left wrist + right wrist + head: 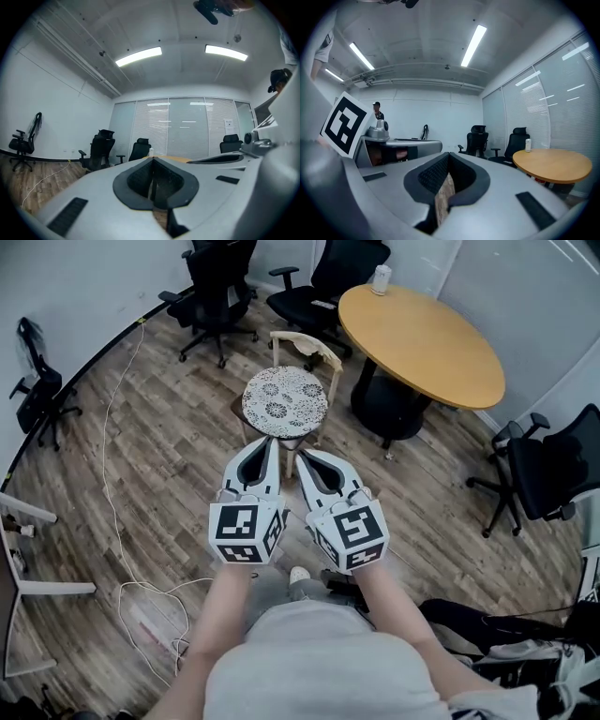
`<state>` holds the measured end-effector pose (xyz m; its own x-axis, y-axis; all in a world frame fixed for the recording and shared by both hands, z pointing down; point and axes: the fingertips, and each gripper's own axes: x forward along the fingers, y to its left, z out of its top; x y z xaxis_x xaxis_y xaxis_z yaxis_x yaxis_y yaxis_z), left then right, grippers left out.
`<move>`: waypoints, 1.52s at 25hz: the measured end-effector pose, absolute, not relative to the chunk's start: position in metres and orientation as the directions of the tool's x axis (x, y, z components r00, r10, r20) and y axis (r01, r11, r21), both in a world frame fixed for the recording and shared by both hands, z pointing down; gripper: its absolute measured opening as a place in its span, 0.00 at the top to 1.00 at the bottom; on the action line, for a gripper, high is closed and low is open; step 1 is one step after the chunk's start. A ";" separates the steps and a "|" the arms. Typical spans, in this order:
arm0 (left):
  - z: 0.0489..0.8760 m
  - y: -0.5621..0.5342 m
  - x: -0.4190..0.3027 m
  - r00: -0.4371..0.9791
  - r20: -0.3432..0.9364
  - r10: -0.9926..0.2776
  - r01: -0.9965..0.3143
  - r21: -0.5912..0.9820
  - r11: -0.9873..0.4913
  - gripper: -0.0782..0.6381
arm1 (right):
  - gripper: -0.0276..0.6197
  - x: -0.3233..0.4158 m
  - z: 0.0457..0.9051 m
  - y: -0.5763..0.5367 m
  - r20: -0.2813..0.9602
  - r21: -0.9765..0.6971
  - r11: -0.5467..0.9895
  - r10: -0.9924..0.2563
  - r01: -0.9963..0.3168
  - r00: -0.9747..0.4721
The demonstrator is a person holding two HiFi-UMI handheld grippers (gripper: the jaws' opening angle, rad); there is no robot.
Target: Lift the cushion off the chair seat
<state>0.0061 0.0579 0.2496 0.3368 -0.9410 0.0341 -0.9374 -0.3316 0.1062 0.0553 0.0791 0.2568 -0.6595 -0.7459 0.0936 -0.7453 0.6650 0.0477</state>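
Observation:
A round cushion (284, 401) with a white-and-dark lace pattern lies on the seat of a small wooden chair (306, 341), seen in the head view just beyond both grippers. My left gripper (272, 441) and right gripper (302, 456) are held side by side, pointing level at the chair. Their tips are just short of the cushion's near edge and touch nothing. The left gripper (152, 159) has its jaws together with nothing between them. The right gripper (449, 153) also looks shut and empty at its tip.
A round wooden table (422, 338) with a can (381, 279) stands right of the chair. Black office chairs (220, 287) stand at the back and at the right (553, 470). A white cable (117, 474) runs over the wood floor at the left. Bags lie at the lower right (506, 634).

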 end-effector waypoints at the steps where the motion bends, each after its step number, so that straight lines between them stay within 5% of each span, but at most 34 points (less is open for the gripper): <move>1: 0.253 0.052 0.007 0.334 0.037 -0.942 -0.939 0.107 -0.328 0.89 | 0.92 0.056 0.259 0.073 0.095 0.047 0.666 -0.745 -0.744 -0.661; 38: 0.334 -0.233 -0.070 0.517 0.152 -0.843 -0.849 0.216 -0.482 0.89 | 0.92 -0.006 0.333 -0.219 0.231 -0.049 0.492 -0.841 -0.869 -0.489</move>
